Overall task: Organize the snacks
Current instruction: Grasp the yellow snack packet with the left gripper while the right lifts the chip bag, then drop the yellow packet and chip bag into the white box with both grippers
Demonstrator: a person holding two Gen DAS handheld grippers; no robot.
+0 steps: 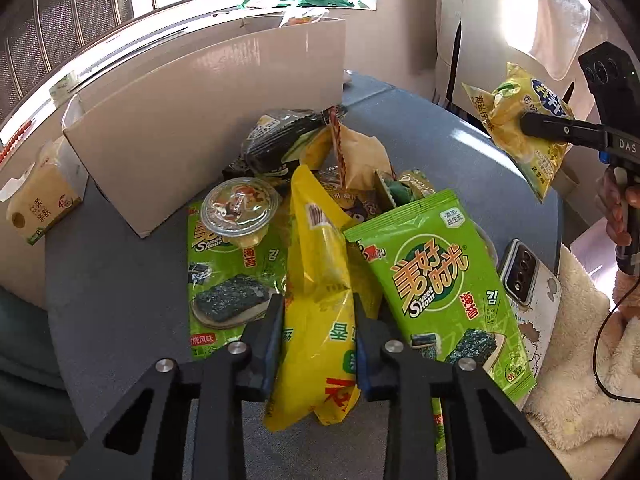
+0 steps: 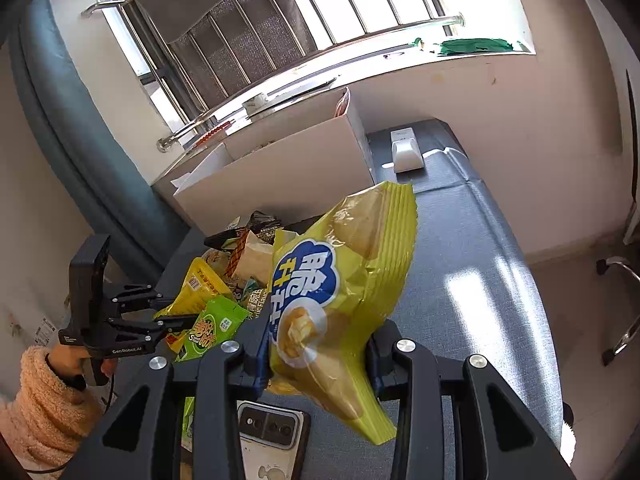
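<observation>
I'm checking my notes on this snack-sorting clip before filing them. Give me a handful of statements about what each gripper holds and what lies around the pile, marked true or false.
1. The left gripper is shut on a bright yellow plastic snack bag. True.
2. The right gripper is open with nothing in it. False: it is shut on a yellow-green crisp bag with a blue logo.
3. The clear lidded jelly cup rests on a flat green seaweed packet. True.
4. The white cardboard box stands right of the snack pile in the left wrist view. False: it stands behind and left.
5. A smartphone lies camera side up. True.
</observation>
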